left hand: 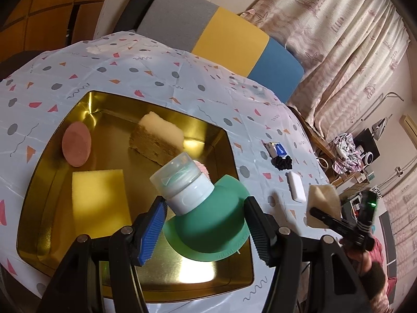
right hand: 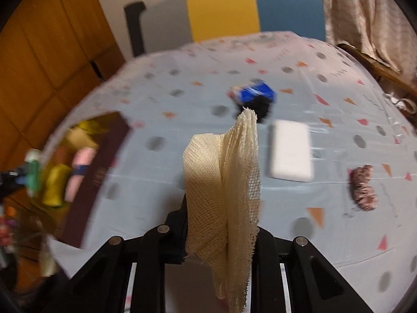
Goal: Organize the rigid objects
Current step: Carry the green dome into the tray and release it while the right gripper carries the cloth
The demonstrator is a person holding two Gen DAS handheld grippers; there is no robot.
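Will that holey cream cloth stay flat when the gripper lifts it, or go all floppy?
Probably floppy: the cream mesh cloth already folds and droops from the right hand-held gripper. It looks light, being mostly open weave. It likely won't slip, since the rough net bunches between the jaws.

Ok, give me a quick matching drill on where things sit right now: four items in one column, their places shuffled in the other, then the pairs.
Items:
1. yellow sponge
2. green bottle
3. mesh cloth
4. white block

Places:
A. lying on the tablecloth, outside the tray
B. pinched in the right tool
C. lying flat in the gold tray
D. between the left tool fingers, over the tray

Pairs: 1-C, 2-D, 3-B, 4-A
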